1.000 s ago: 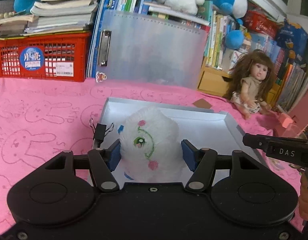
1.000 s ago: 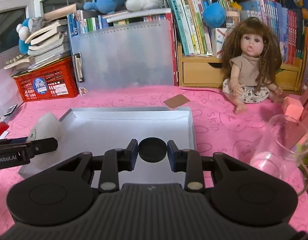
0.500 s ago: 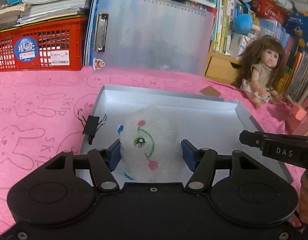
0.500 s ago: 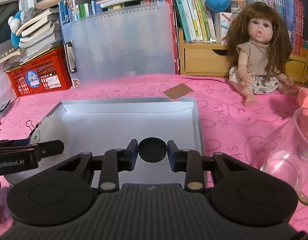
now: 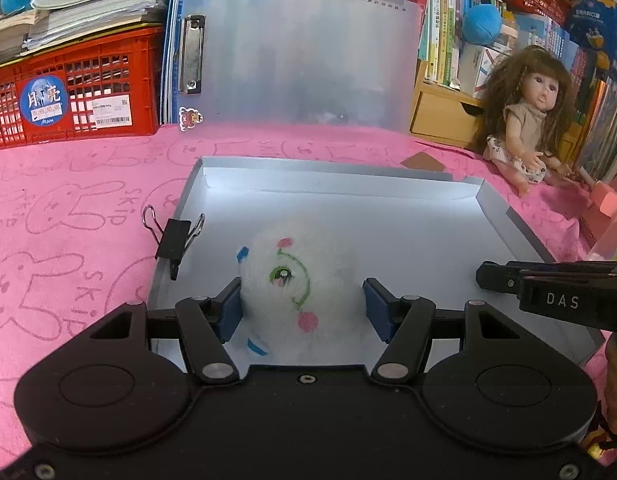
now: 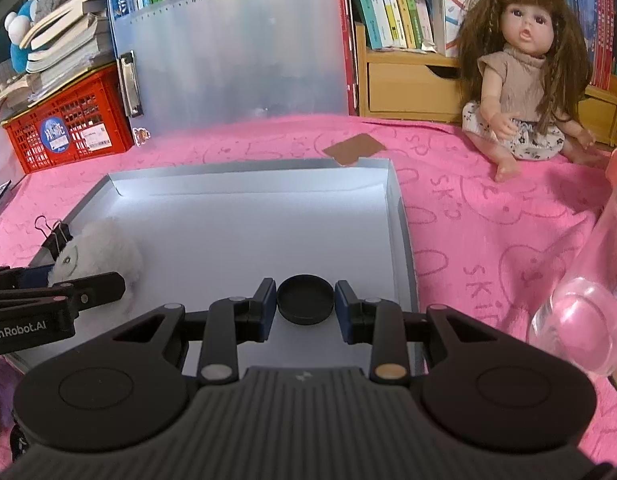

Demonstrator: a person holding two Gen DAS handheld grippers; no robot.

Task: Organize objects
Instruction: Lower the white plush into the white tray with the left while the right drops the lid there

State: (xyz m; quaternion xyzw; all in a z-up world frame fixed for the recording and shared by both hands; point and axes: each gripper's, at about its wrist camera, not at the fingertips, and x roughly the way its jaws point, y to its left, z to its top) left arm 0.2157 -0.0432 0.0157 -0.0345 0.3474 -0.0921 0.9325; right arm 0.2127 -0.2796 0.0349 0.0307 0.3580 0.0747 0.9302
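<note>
My left gripper (image 5: 302,306) is shut on a white fluffy plush toy (image 5: 296,280) with a stitched green eye and holds it low inside the grey shallow tray (image 5: 408,240), near the tray's left front corner. My right gripper (image 6: 305,306) is shut on a small round black lid (image 6: 305,299) over the front of the same tray (image 6: 244,224). The plush (image 6: 96,252) and the left gripper's arm also show at the left of the right wrist view.
A black binder clip (image 5: 174,236) sits on the tray's left rim. A doll (image 6: 520,76) sits at the back right, a glass beaker (image 6: 584,300) lies right of the tray. A red crate (image 5: 72,88), clipboard (image 5: 292,48) and bookshelves line the back.
Both grippers have moved forward and lower over the tray, each still holding its object. The plush now sits down inside the tray.
</note>
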